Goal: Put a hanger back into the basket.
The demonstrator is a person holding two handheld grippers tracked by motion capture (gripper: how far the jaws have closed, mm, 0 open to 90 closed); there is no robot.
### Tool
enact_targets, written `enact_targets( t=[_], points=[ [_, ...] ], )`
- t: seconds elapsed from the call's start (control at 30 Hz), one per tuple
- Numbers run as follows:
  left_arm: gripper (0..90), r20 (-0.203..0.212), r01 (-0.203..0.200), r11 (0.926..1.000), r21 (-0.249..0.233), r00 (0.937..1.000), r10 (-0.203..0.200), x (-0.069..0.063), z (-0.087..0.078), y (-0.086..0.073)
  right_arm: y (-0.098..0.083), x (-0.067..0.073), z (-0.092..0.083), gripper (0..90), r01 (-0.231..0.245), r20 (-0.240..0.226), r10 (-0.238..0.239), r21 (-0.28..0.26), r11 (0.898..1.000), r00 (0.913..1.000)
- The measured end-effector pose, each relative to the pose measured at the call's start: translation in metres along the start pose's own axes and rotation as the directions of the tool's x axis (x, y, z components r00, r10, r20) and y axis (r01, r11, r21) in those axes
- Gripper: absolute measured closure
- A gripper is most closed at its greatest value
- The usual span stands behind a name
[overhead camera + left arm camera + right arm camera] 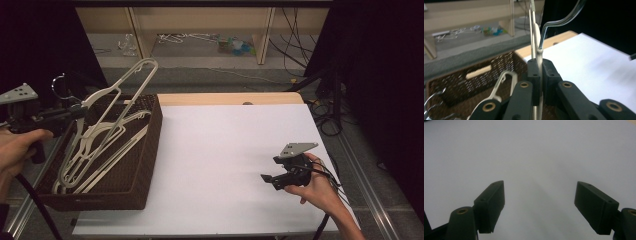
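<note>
Left gripper, at the left edge of the high view, is clamping a white hanger near its neck; the hanger is tilting up out of the brown wicker basket toward the upper left of the frame. Right gripper is hanging over the white table sheet at lower right, jaws spread wide, holding nothing.

Risk: more hangers are lying tangled in the basket, so the raised one is likely snagging a neighbour and dragging it along. The grip is on a thin edge, so the hanger could be pivoting or slipping.

The left gripper view is showing what the high view is not: the jaws pinched flat on the hanger's plastic just under the metal hook. The right gripper view is confirming the open jaws over bare sheet.
</note>
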State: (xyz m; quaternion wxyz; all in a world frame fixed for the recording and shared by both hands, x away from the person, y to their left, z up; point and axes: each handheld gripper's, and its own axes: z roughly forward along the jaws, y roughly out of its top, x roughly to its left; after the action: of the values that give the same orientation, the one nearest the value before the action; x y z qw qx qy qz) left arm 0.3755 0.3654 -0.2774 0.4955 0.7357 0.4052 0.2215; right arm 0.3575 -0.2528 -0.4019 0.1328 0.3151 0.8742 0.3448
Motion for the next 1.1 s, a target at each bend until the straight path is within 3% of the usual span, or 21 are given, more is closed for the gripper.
enact_targets(
  t=[0.23,0.63,0.9,1.1],
  points=[
    [85.7,-0.013,0.010,0.9990,0.043,0.9999,-0.010,0.013,0.006,-0.023,-0.001,-0.001,0.001,25.4,0.010,0.000,-0.010,0.001,1.000,1.0000],
    [85.7,-0.023,0.042,0.9972,0.062,0.9989,-0.041,0.024,0.009,-0.038,-0.003,-0.001,0.001,25.4,0.001,0.002,-0.001,-0.003,1.000,1.0000],
    [85.7,-0.039,0.079,0.9911,0.107,0.9964,-0.075,0.034,0.016,-0.053,-0.005,0.001,0.002,24.8,-0.005,0.001,0.005,-0.018,1.000,1.0000],
    [85.8,-0.021,0.082,0.9893,0.121,0.9965,-0.081,0.034,0.021,-0.056,-0.005,0.001,0.002,24.8,0.000,0.003,0.000,-0.016,1.000,1.0000]
  ],
)
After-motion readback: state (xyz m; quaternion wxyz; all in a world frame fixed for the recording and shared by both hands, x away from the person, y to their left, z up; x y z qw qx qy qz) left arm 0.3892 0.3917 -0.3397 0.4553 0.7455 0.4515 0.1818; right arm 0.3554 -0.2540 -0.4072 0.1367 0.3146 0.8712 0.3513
